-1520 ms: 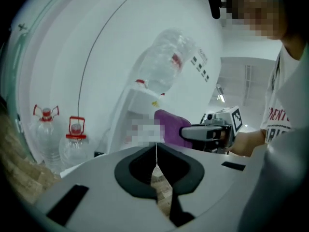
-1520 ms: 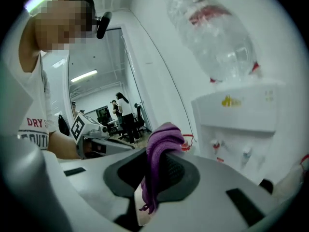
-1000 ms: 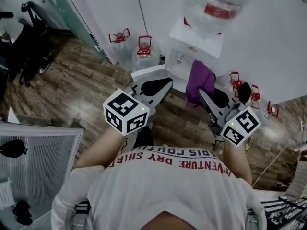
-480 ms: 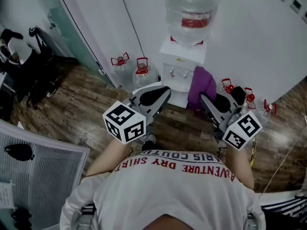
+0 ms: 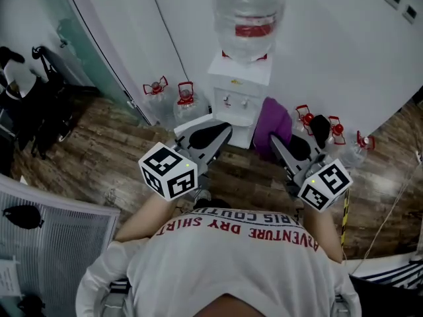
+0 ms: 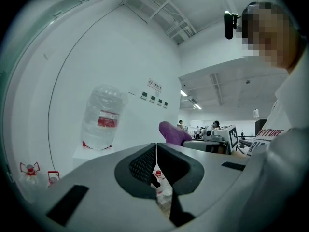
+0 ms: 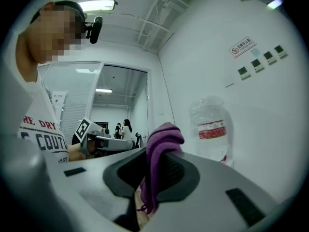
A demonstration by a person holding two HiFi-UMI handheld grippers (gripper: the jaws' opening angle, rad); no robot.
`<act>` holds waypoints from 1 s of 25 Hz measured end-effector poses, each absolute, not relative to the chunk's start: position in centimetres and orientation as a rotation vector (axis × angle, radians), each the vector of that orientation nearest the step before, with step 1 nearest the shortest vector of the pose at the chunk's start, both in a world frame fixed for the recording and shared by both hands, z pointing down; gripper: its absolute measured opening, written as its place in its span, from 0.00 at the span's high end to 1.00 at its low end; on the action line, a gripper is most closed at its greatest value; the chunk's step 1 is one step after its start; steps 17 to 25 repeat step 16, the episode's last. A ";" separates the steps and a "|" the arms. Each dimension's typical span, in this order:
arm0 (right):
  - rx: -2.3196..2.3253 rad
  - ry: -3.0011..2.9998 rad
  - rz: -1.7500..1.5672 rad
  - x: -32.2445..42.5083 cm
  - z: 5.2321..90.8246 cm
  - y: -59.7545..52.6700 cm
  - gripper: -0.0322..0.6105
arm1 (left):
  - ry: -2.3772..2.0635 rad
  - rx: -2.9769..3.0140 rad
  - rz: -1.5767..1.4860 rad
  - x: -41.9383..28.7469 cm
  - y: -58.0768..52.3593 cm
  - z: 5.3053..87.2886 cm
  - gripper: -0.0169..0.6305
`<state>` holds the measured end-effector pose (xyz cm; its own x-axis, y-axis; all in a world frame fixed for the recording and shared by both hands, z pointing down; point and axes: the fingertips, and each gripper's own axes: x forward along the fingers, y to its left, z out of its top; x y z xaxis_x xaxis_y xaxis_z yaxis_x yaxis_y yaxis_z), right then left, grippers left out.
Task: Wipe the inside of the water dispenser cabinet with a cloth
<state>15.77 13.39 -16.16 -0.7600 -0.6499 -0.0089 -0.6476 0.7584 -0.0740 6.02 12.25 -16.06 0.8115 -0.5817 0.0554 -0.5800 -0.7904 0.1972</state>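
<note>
The white water dispenser (image 5: 238,91) stands against the wall with a clear bottle (image 5: 248,15) upside down on top. A white panel (image 5: 196,119) juts out at its lower left, by the cabinet. My left gripper (image 5: 210,136) points at the dispenser's base from the left; its jaws are shut with nothing between them (image 6: 156,151). My right gripper (image 5: 285,145) is shut on a purple cloth (image 5: 274,121), which bunches up above the jaws in front of the dispenser's right side. In the right gripper view the cloth (image 7: 161,141) hangs through the closed jaws (image 7: 155,170). The cabinet's inside is hidden.
Spare water jugs with red handles stand on the wooden floor left (image 5: 185,96) and right (image 5: 334,129) of the dispenser. A glass door (image 5: 99,51) and black equipment (image 5: 30,104) are at the left. A white grille (image 5: 53,233) lies at the lower left.
The head view has drawn back and up, so the dispenser now sits smaller and more central. Both grippers stay in front of the body, the right still holding the cloth.
</note>
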 end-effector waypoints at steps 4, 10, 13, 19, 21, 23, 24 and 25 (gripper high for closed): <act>-1.107 2.911 -0.106 16.4 -15.3 14.0 0.85 | -0.873 2.804 -0.015 6.9 12.5 -15.9 0.93; -1.128 2.903 -0.135 17.0 -14.3 14.0 0.85 | -0.859 2.809 0.017 7.5 12.4 -14.9 0.93; -1.143 2.899 -0.159 17.2 -13.7 13.9 0.85 | -0.852 2.804 0.021 7.5 12.2 -14.5 0.93; -1.144 2.901 -0.177 17.2 -13.1 13.7 0.85 | -0.853 2.800 0.025 7.5 11.9 -14.1 0.93; -1.144 2.901 -0.177 17.2 -13.1 13.7 0.85 | -0.853 2.800 0.025 7.5 11.9 -14.1 0.93; -1.144 2.901 -0.177 17.2 -13.1 13.7 0.85 | -0.853 2.800 0.025 7.5 11.9 -14.1 0.93; -1.144 2.901 -0.177 17.2 -13.1 13.7 0.85 | -0.853 2.800 0.025 7.5 11.9 -14.1 0.93; -1.144 2.901 -0.177 17.2 -13.1 13.7 0.85 | -0.853 2.800 0.025 7.5 11.9 -14.1 0.93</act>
